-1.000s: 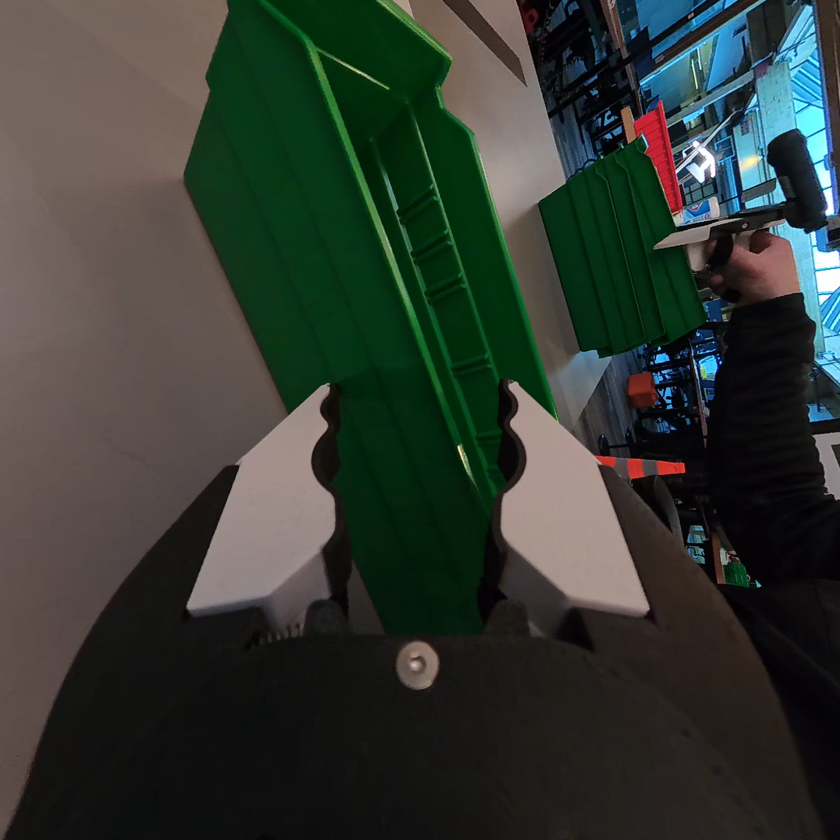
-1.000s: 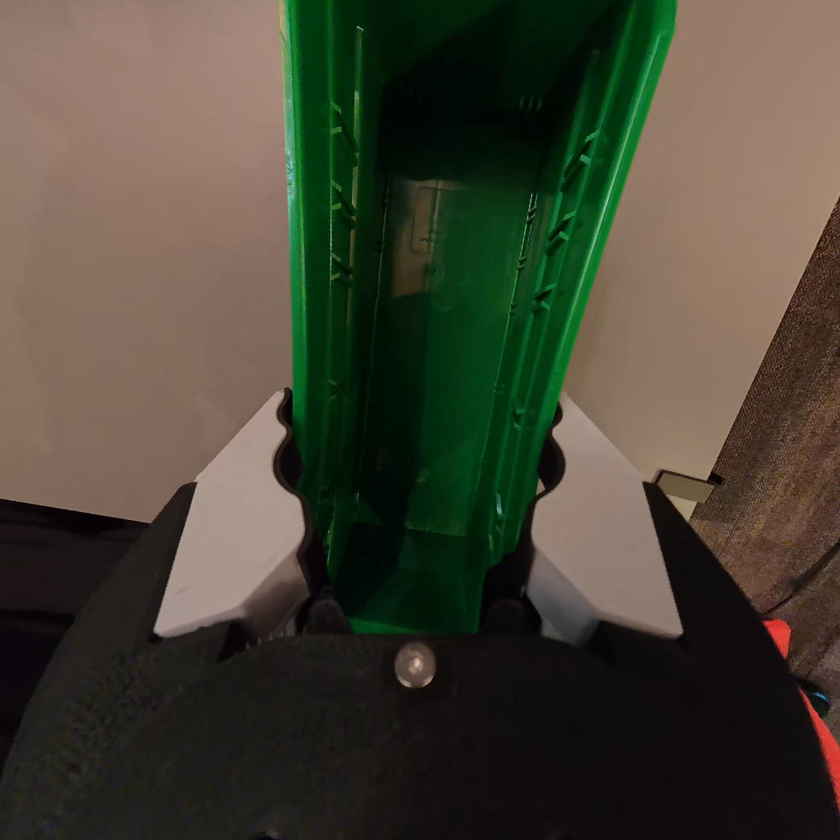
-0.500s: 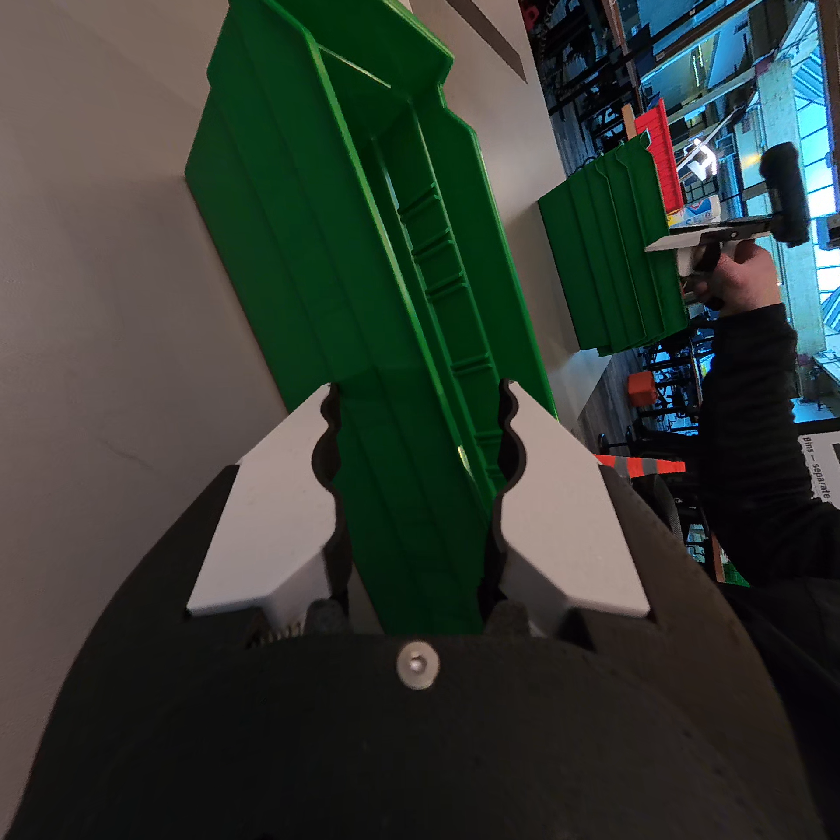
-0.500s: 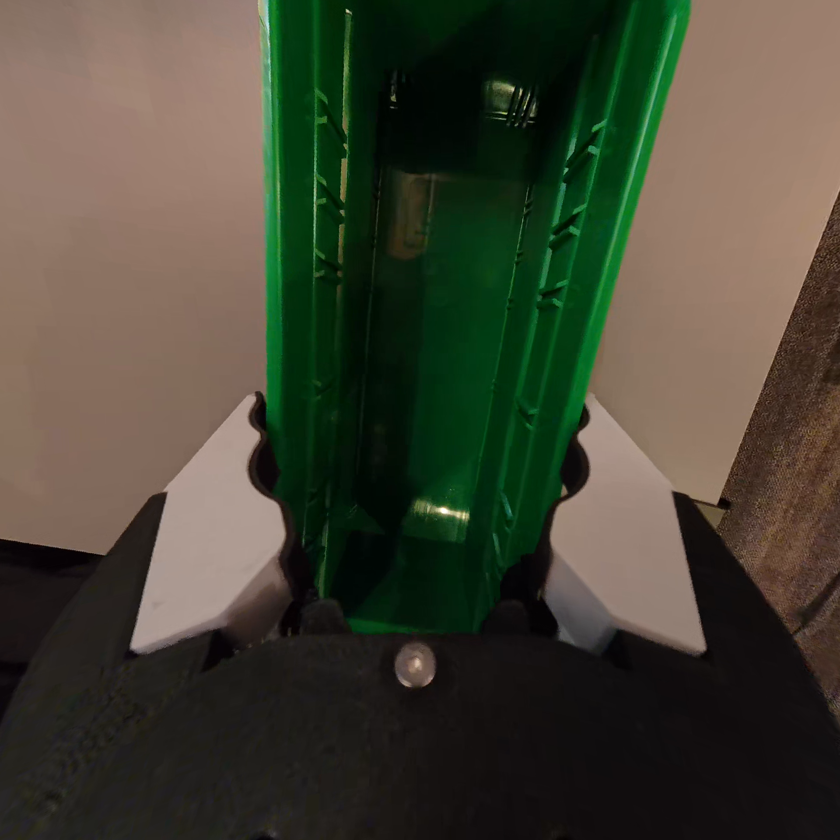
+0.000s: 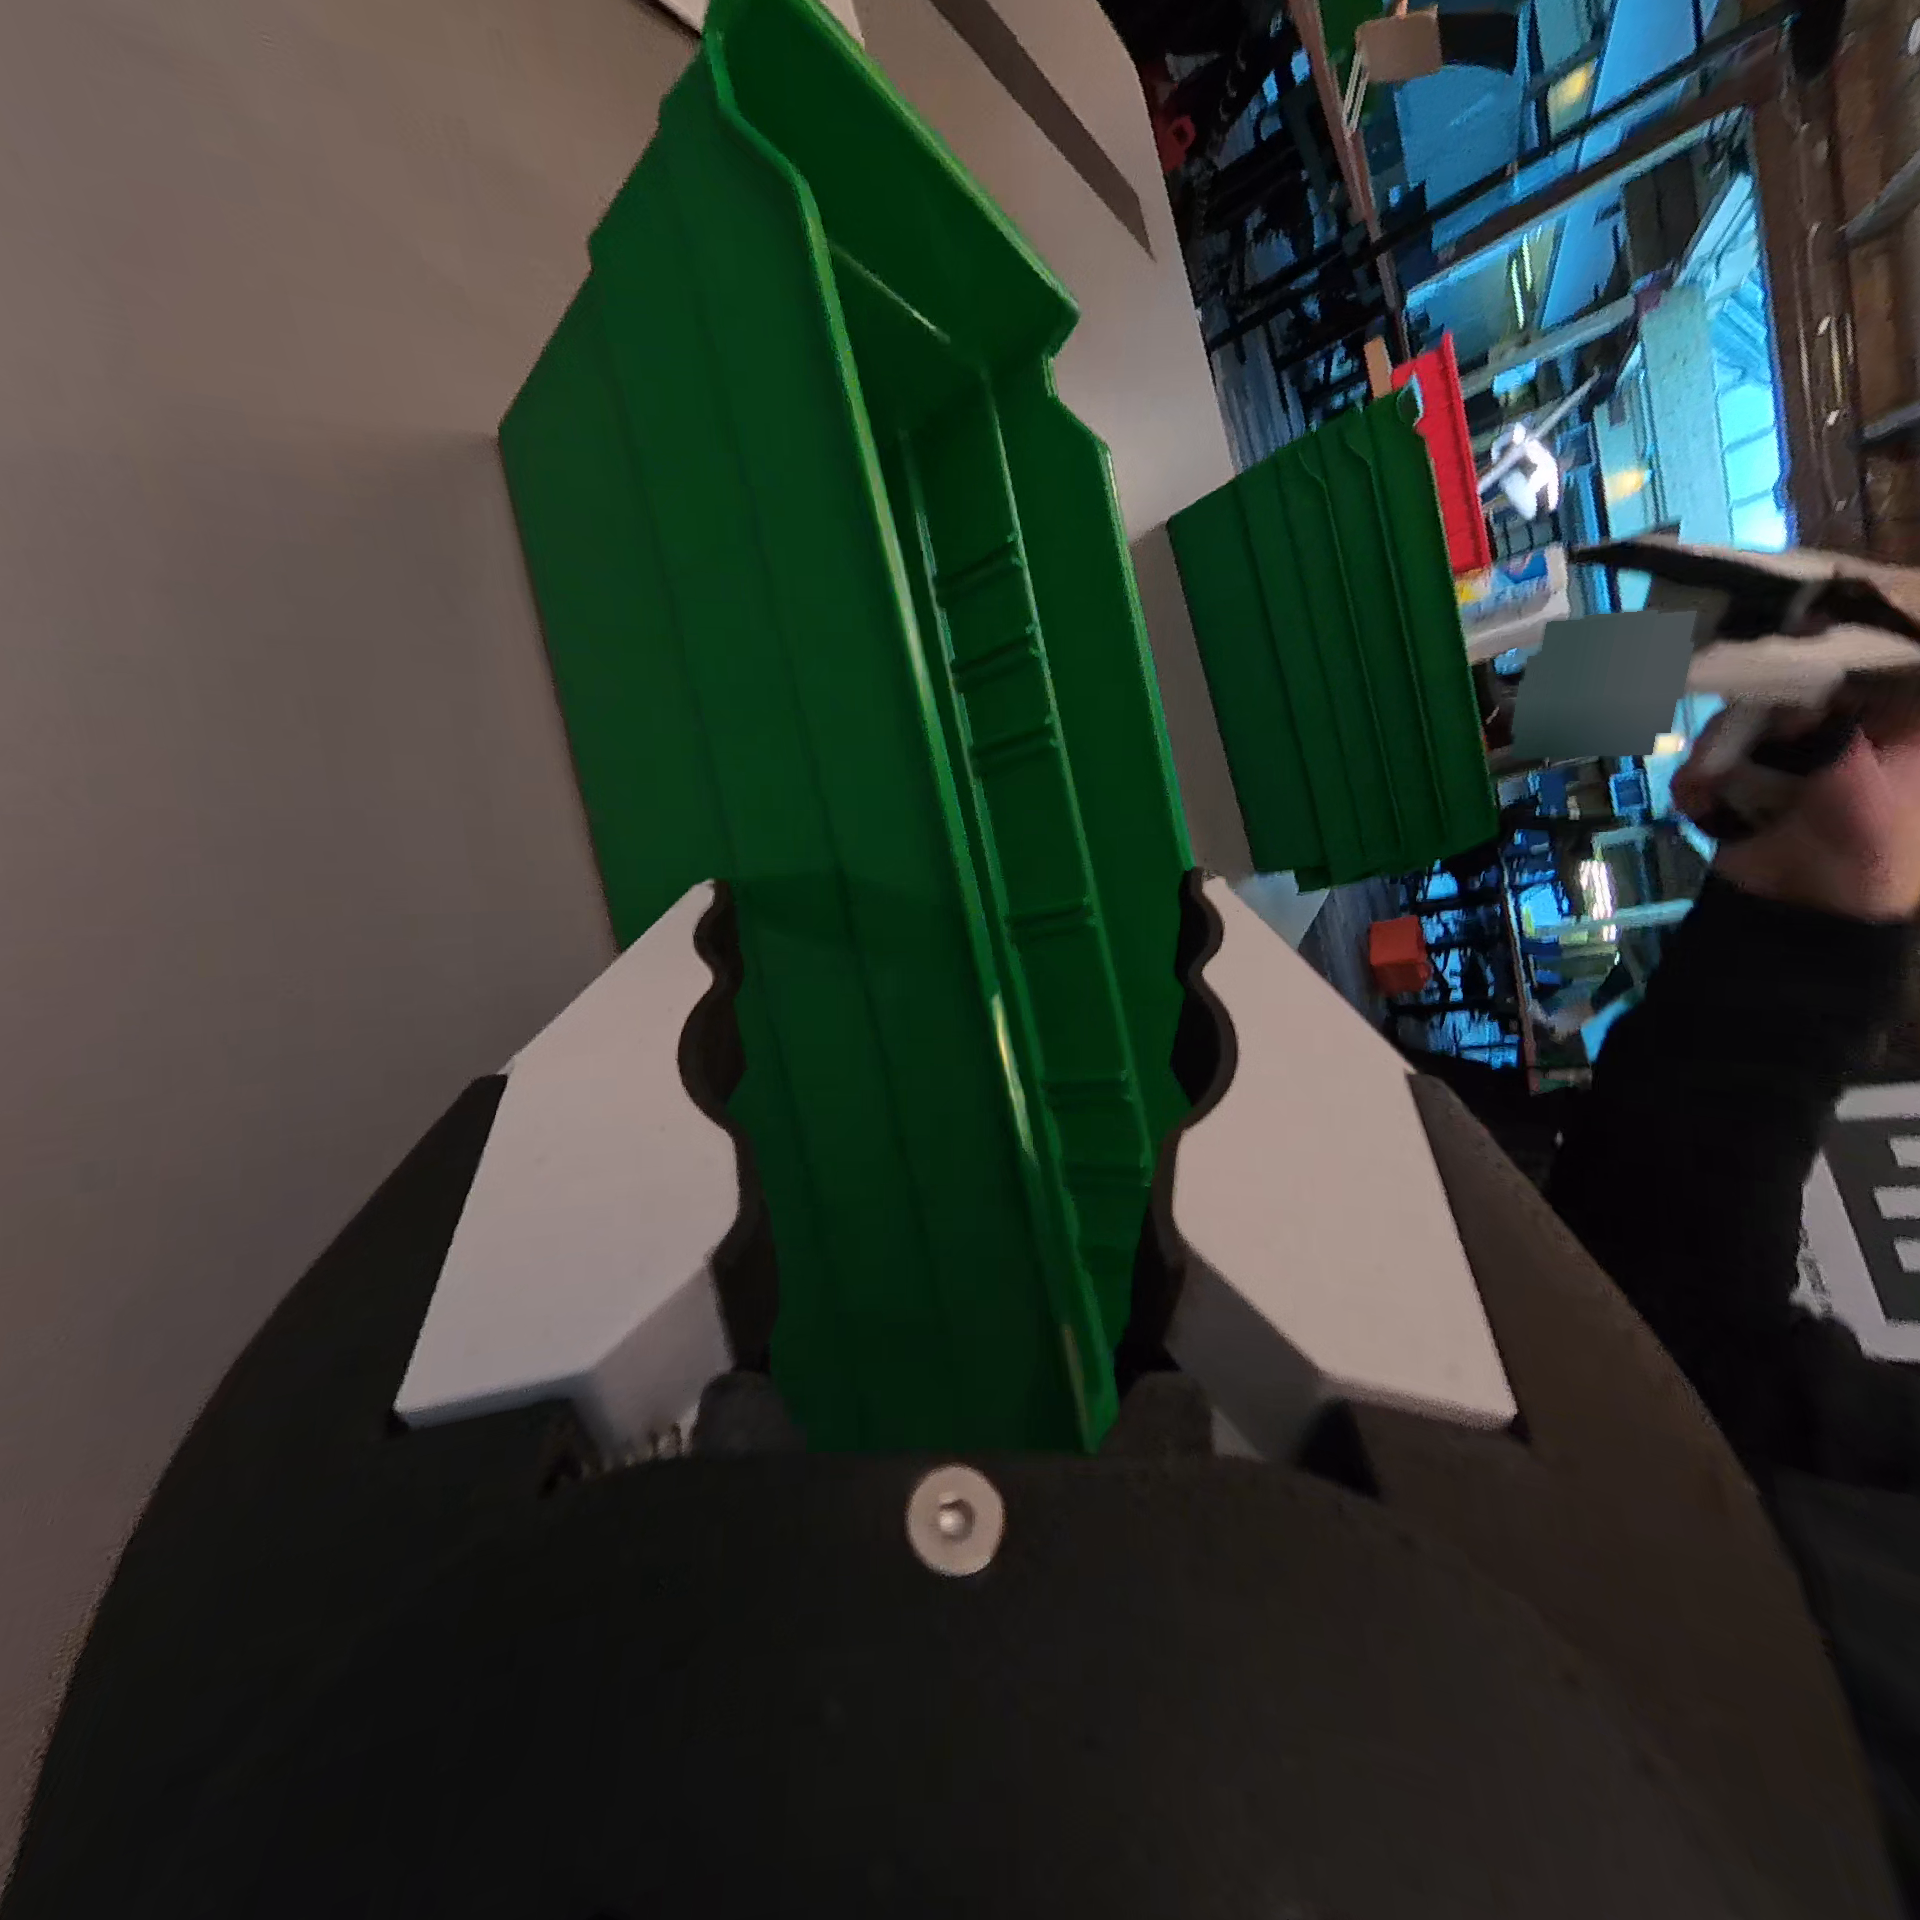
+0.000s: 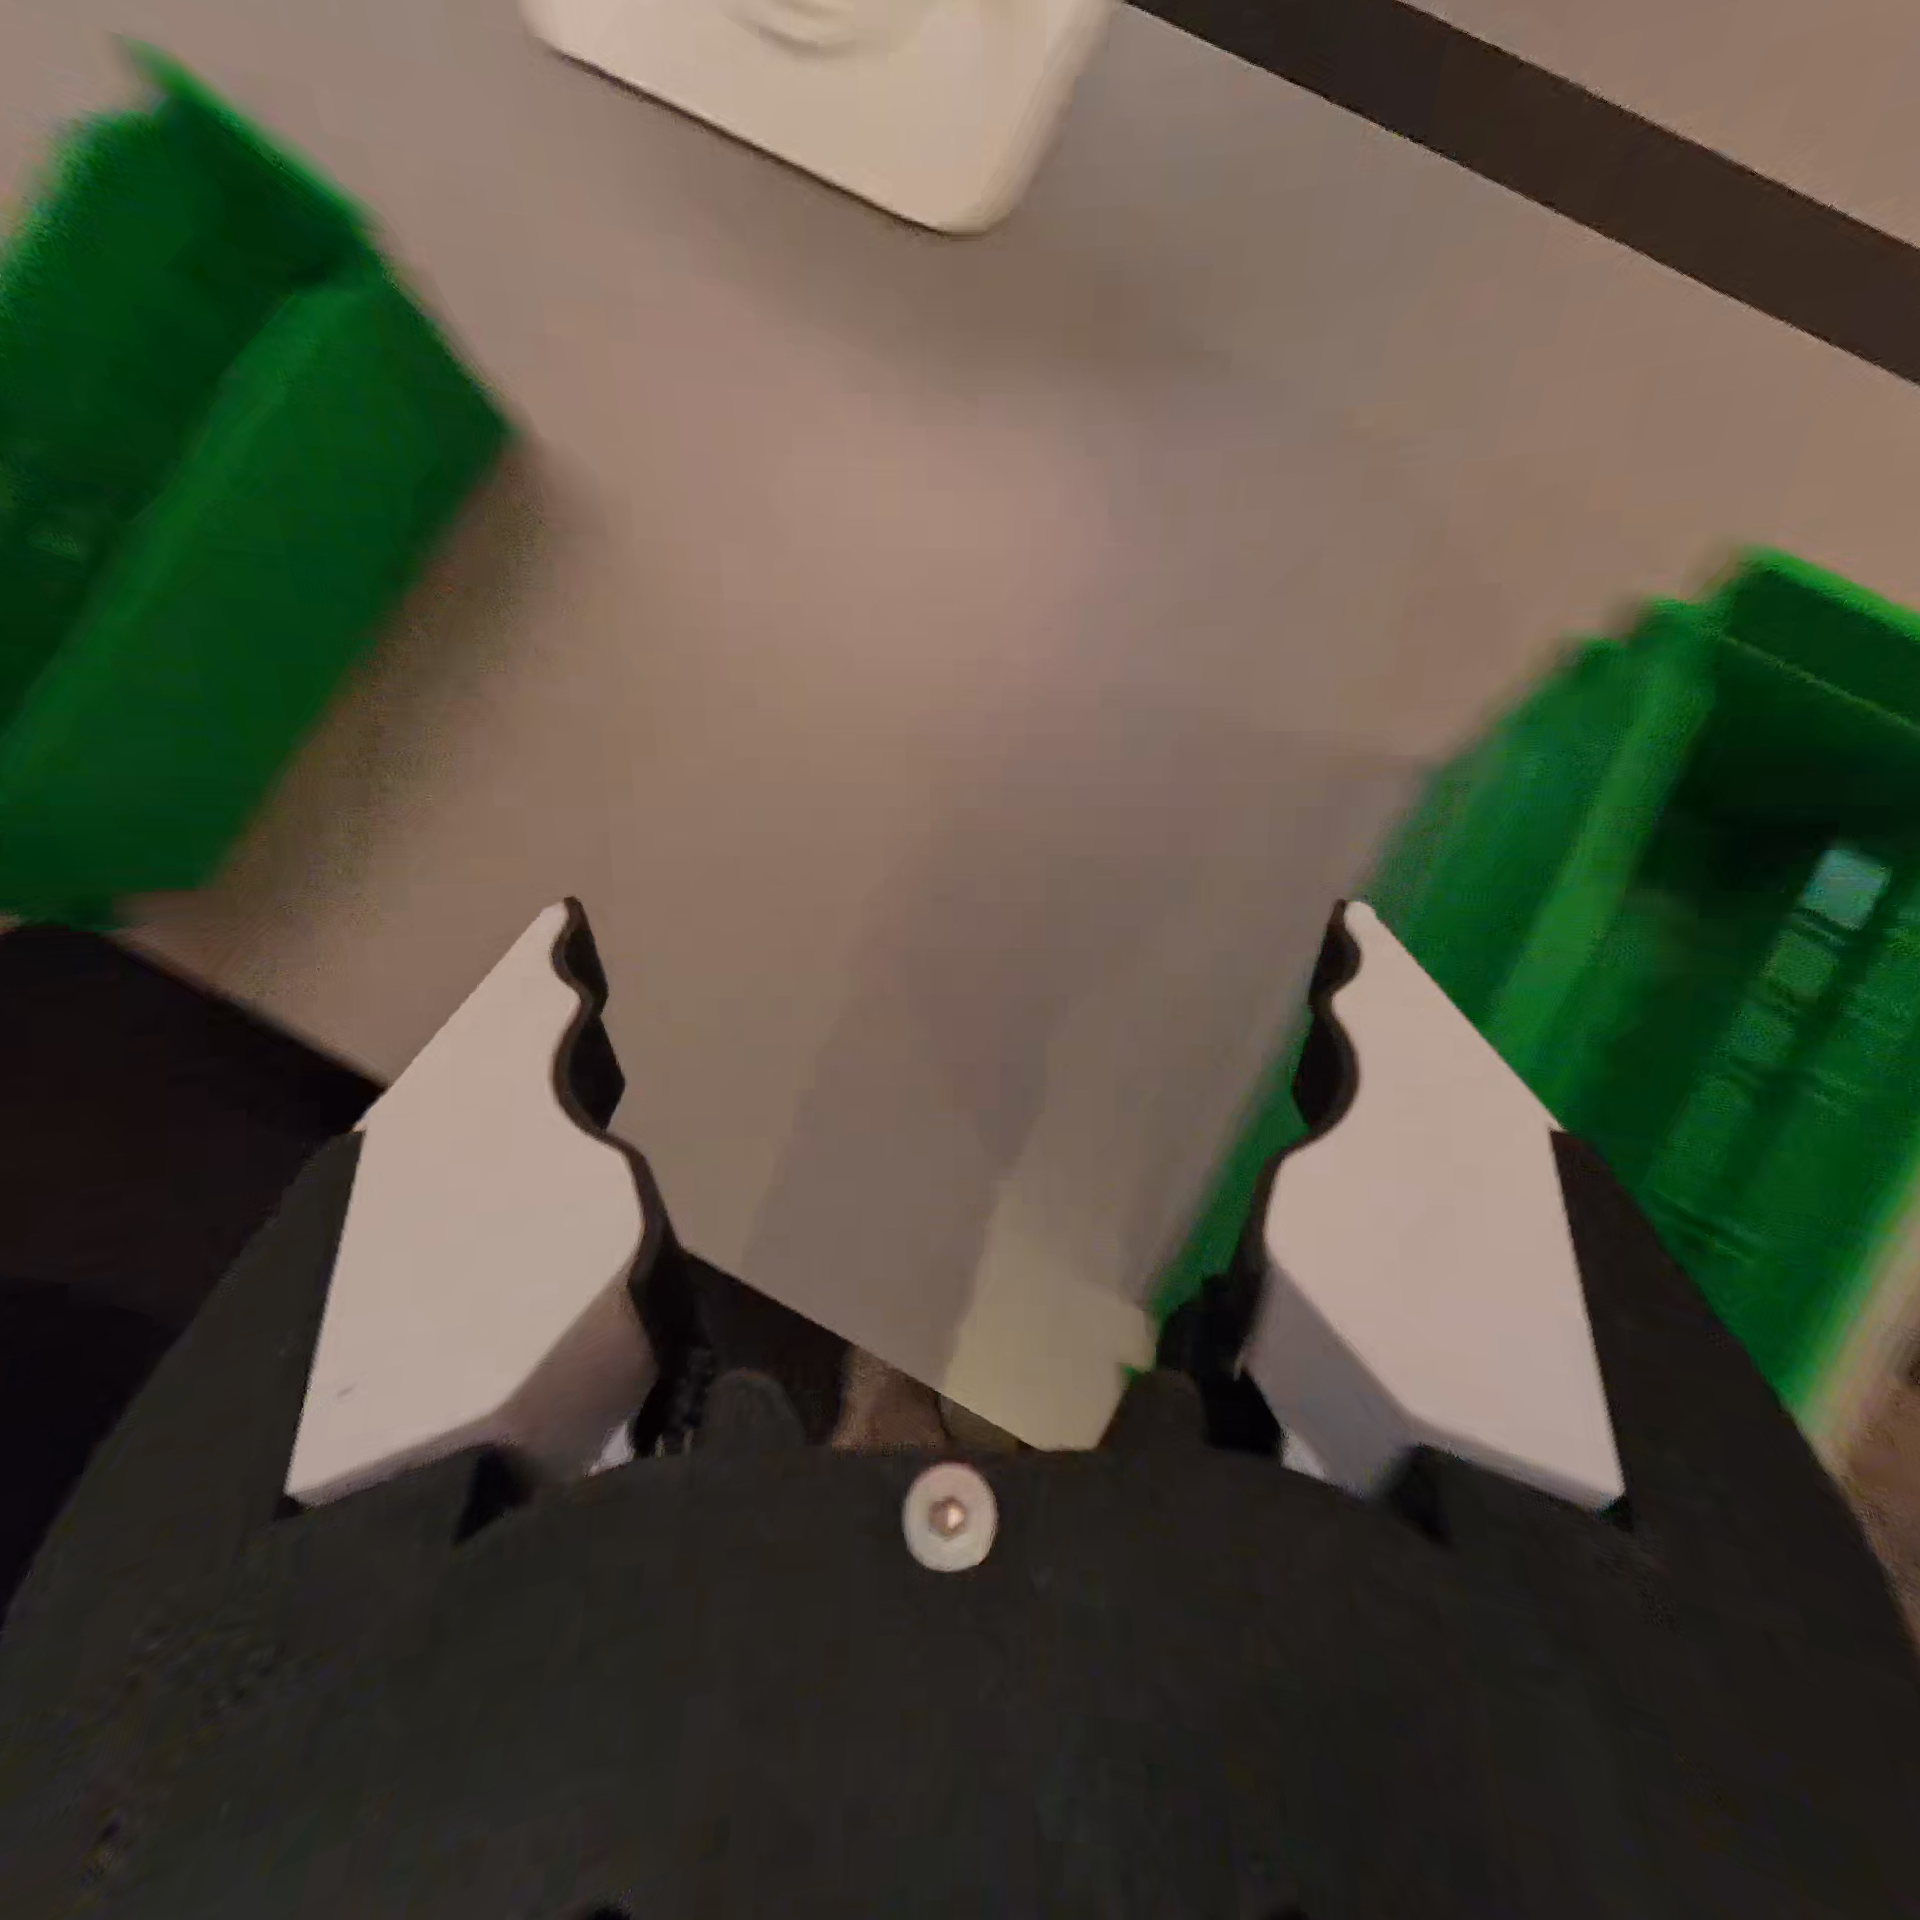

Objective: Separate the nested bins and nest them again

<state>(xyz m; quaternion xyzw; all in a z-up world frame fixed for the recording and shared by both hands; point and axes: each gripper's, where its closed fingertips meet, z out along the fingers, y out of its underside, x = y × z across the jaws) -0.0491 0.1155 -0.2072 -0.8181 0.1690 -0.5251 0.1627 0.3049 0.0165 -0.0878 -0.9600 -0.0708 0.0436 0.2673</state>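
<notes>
No writing in either view is sharp enough to read.

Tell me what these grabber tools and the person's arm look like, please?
Each gripper, the left gripper and the right gripper, has a rounded black body with a grainy surface, one silver screw in the middle, and two pale grey wedge-shaped fingers lined with wavy black pads. No cables show. The person's hand emerges from a dark long sleeve.
</notes>
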